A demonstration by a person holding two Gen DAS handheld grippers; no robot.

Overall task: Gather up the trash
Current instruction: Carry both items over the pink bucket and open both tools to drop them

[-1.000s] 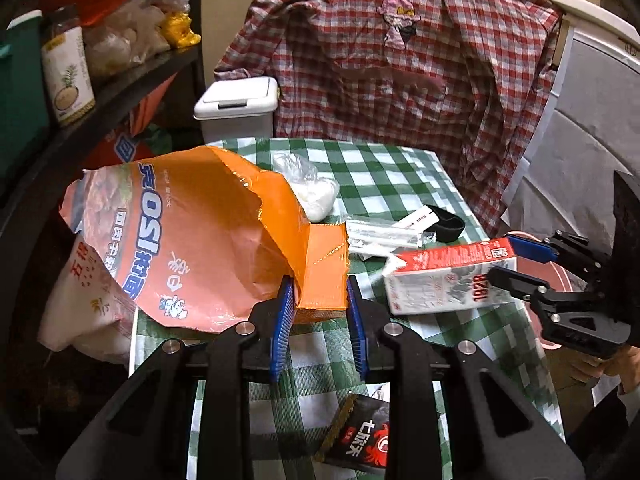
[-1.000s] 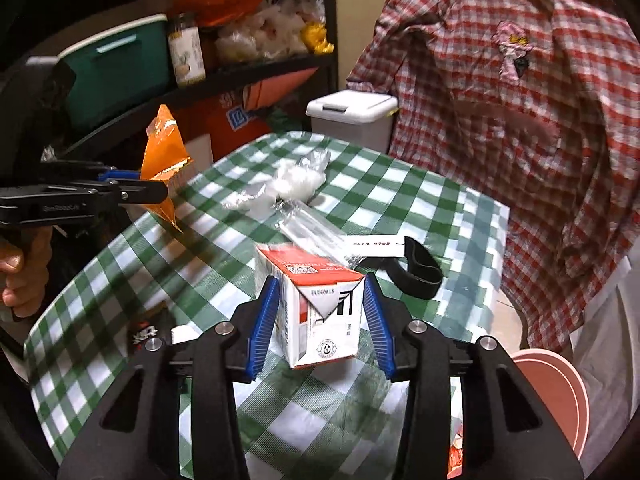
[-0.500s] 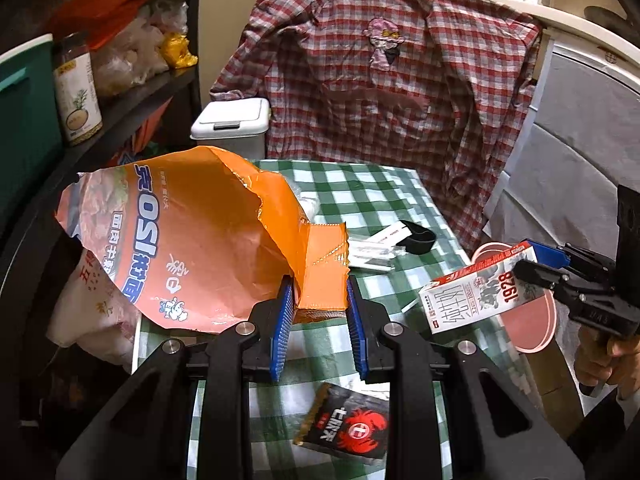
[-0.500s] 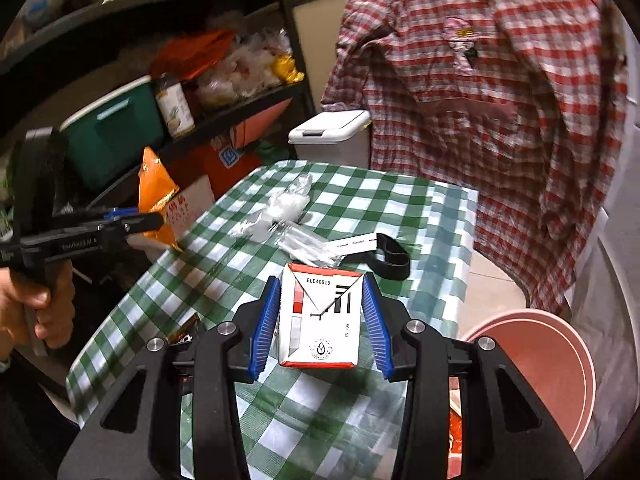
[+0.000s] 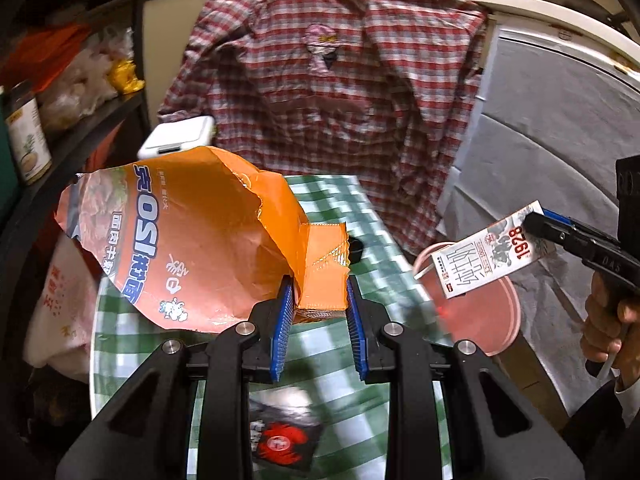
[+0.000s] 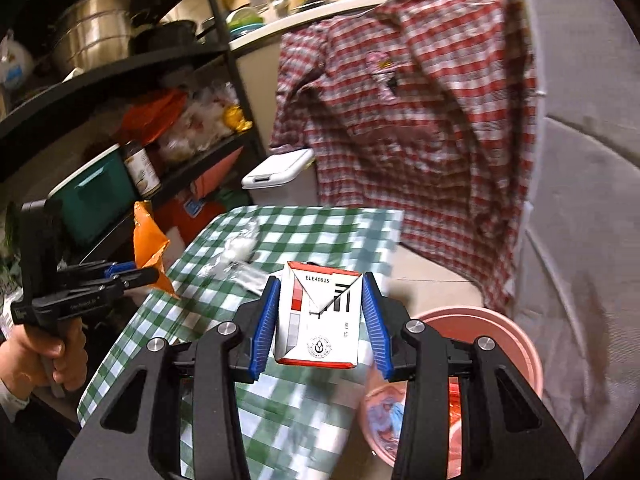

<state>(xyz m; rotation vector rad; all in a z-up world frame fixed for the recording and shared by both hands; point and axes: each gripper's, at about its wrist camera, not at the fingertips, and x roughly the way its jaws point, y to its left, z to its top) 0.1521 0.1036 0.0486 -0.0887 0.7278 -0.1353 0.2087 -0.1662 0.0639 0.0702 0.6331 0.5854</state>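
My left gripper [image 5: 318, 304] is shut on the torn edge of a large orange snack bag [image 5: 192, 240] and holds it above the green checked table [image 5: 372, 216]. My right gripper [image 6: 322, 316] is shut on a white and red milk carton [image 6: 320, 320], held in the air by the table's right edge, above a pink bin [image 6: 516, 344]. In the left wrist view the carton [image 5: 486, 256] hangs over the pink bin [image 5: 480, 316]. The orange bag [image 6: 150, 248] also shows at the left in the right wrist view.
A black and red sachet [image 5: 284, 440] lies on the near table. Clear plastic wrappers [image 6: 240, 256] lie at the middle. A white lidded bin [image 6: 280, 172] stands behind the table, a plaid shirt [image 5: 332, 92] hangs beyond, and a loaded shelf [image 6: 120, 80] is at the left.
Both grippers have risen. The right gripper has carried the carton to the right, off the table and over the pink bin. The left still holds the orange bag.
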